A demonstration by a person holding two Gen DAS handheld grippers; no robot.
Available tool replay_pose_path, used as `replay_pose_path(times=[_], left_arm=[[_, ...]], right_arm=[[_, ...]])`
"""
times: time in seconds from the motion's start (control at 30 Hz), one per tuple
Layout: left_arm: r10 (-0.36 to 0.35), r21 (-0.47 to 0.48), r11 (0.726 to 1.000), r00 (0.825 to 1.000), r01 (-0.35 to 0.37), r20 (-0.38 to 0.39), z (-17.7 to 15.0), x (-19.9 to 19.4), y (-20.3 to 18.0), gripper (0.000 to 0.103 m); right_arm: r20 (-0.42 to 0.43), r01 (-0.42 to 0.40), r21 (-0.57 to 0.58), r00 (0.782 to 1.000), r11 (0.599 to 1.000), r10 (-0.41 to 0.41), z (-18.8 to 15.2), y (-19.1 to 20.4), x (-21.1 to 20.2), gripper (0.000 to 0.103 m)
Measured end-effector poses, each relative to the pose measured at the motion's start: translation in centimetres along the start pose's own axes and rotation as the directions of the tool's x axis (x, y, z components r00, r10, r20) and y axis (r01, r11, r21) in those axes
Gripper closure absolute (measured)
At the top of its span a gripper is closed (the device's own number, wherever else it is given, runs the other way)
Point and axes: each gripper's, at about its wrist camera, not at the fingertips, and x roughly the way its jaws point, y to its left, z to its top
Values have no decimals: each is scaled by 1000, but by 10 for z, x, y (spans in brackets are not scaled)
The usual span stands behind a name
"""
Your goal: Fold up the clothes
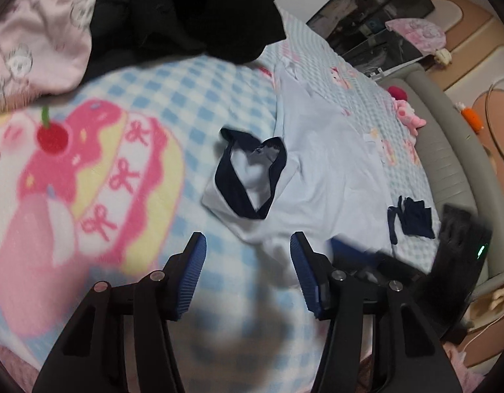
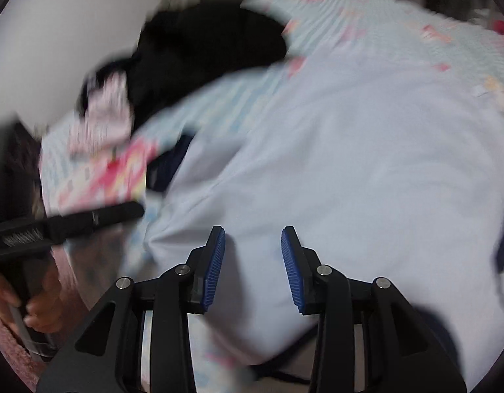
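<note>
A pale blue T-shirt [image 1: 327, 163] with a dark navy collar [image 1: 248, 177] lies spread on the bed. My left gripper [image 1: 248, 245] is open and empty, just above the bed near the shirt's shoulder edge. The shirt fills the blurred right wrist view [image 2: 350, 163]. My right gripper [image 2: 253, 239] is open and empty, hovering over the shirt's near edge. The right gripper's dark body also shows in the left wrist view [image 1: 455, 262]. The left gripper's arm shows at the left of the right wrist view [image 2: 71, 222].
A blue checked blanket [image 1: 193, 91] with a pink cartoon print covers the bed. A black garment [image 1: 186, 13] and a pink one [image 1: 45, 52] are piled at the far side. A small navy piece [image 1: 412, 219] lies on the shirt's right. The bed's grey padded edge [image 1: 448, 150] runs along the right.
</note>
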Motion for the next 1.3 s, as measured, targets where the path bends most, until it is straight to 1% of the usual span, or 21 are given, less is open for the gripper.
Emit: replay_pose_path(times=[0.13, 0.2, 0.27, 0.33, 0.4, 0.47, 0.5, 0.57, 0.67, 0.73, 0.77, 0.83, 0.87, 0.9, 0.93, 0.97, 1.03, 1.1, 1.17, 1.23, 1.3], left_arm=[[-26, 7, 1000, 999, 26, -25, -7, 4, 1, 49], [-14, 25, 1000, 999, 15, -33, -6, 11, -1, 49], [84, 91, 992, 996, -83, -18, 3, 20, -5, 49], [197, 170, 966, 980, -195, 7, 14, 29, -7, 49], [216, 178, 961, 976, -213, -1, 25, 37, -3, 49], [255, 183, 948, 966, -259, 45, 39, 36, -1, 63], [255, 163, 951, 964, -264, 74, 48, 32, 2, 64], [227, 96, 966, 965, -240, 129, 65, 21, 14, 64], [128, 15, 992, 989, -129, 74, 65, 19, 32, 63], [59, -12, 998, 998, -58, 23, 60, 20, 39, 59], [41, 8, 999, 999, -41, 1, 56, 22, 36, 50], [31, 48, 998, 999, -31, -9, 51, 26, 31, 40], [39, 58, 998, 999, -38, -10, 49, 30, 29, 41], [51, 63, 997, 999, -50, -16, 50, 37, 28, 43], [53, 69, 996, 998, -51, -19, 52, 41, 27, 58], [47, 76, 996, 999, -46, -18, 53, 44, 25, 81], [37, 90, 995, 999, -35, -16, 56, 49, 22, 99], [0, 74, 997, 999, -3, 39, 61, 36, 19, 101], [-60, 72, 996, 994, 53, 93, 63, 18, 15, 101], [-128, 107, 987, 988, 118, 86, 61, 12, 1, 101], [-217, 130, 969, 975, 210, 41, 55, 17, -19, 101]], right_arm=[[-46, -21, -123, 999, 992, 15, -21, 30, 4, 66], [-26, -24, -105, 999, 994, 22, -24, 27, -5, 66], [24, -17, -41, 1000, 999, 18, -21, 14, -17, 66], [86, 4, 16, 996, 1000, -5, -14, -1, -31, 66], [115, 38, 48, 992, 998, -44, -5, -11, -36, 63], [89, 78, 46, 993, 996, -82, 2, -15, -29, 63], [76, 98, 44, 992, 994, -101, 6, -17, -26, 63], [29, 112, 26, 993, 993, -112, 10, -17, -14, 63], [-90, 132, -14, 987, 991, -133, 7, -14, 10, 60], [-46, 111, -29, 993, 993, -113, 6, -8, 5, 60], [-21, 97, -30, 995, 995, -98, 6, -6, 1, 61], [56, 62, 2, 996, 998, -62, 13, -6, -9, 61], [78, 58, -4, 995, 998, -58, 16, -4, -9, 60], [89, 49, -12, 995, 999, -48, 18, -1, -8, 60], [63, 26, -29, 998, 999, -24, 19, 3, 0, 60], [30, 16, -49, 999, 999, -15, 16, 9, 9, 60], [-31, -3, -85, 1000, 996, 0, 9, 21, 27, 60], [-40, -12, -89, 999, 996, 8, 2, 26, 32, 61], [-23, -65, -51, 998, 997, 64, 0, 19, 23, 62], [6, -106, -4, 994, 994, 106, 0, 9, 9, 62], [62, -53, 73, 997, 996, 48, -1, -12, -9, 62]])
